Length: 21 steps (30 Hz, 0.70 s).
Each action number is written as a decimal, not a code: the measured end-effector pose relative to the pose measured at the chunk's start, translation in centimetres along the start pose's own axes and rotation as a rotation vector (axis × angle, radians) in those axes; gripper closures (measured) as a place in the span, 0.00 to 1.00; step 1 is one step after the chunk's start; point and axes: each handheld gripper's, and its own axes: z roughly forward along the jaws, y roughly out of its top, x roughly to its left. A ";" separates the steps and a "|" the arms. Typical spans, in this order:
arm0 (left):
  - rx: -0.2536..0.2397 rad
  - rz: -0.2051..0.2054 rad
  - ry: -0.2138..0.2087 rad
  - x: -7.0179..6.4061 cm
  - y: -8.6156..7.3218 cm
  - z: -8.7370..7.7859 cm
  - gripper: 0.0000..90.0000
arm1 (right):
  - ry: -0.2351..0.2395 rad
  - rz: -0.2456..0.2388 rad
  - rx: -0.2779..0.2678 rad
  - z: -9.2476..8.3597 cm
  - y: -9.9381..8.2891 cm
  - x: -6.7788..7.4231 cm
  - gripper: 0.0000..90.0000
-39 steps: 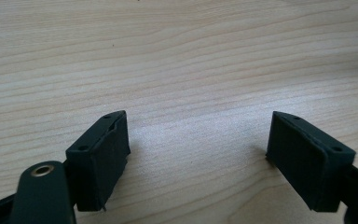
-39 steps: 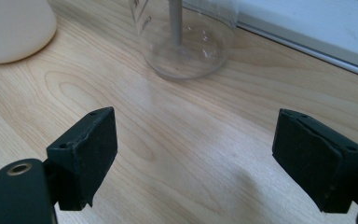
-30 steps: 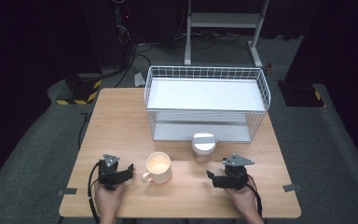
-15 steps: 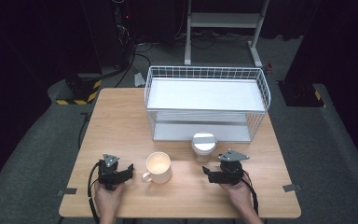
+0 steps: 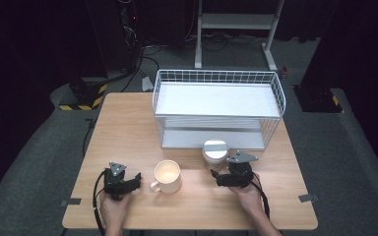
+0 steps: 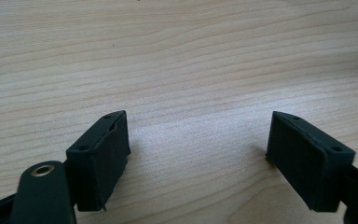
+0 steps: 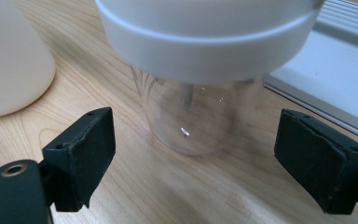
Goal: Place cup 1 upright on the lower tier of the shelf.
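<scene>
- The right gripper [image 5: 220,177] lines up on a clear glass jar with a white lid [image 7: 200,70], its jaws just opened wide to straddle it, no contact yet.
- The jar stands on the wooden surface [image 5: 128,132] before the wire rack [image 5: 216,105], beside a cream mug [image 5: 167,176].
- The left gripper [image 5: 134,181] rests aside, jaws half open, empty.
</scene>
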 end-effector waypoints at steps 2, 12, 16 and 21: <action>0.001 -0.002 0.000 0.0 0.0 0.0 0.23 | 0.001 0.001 -0.001 0.1 0.1 0.0 0.14; 0.001 -0.001 0.000 0.0 0.0 0.0 0.23 | 0.006 0.041 -0.010 1.2 0.7 -0.2 0.13; 0.001 -0.001 0.000 0.0 0.0 0.0 0.23 | 0.007 0.035 -0.015 1.7 0.9 -0.3 0.13; 0.001 -0.002 0.000 -0.1 0.0 0.0 0.23 | -0.021 0.006 0.004 2.3 1.1 -0.1 0.13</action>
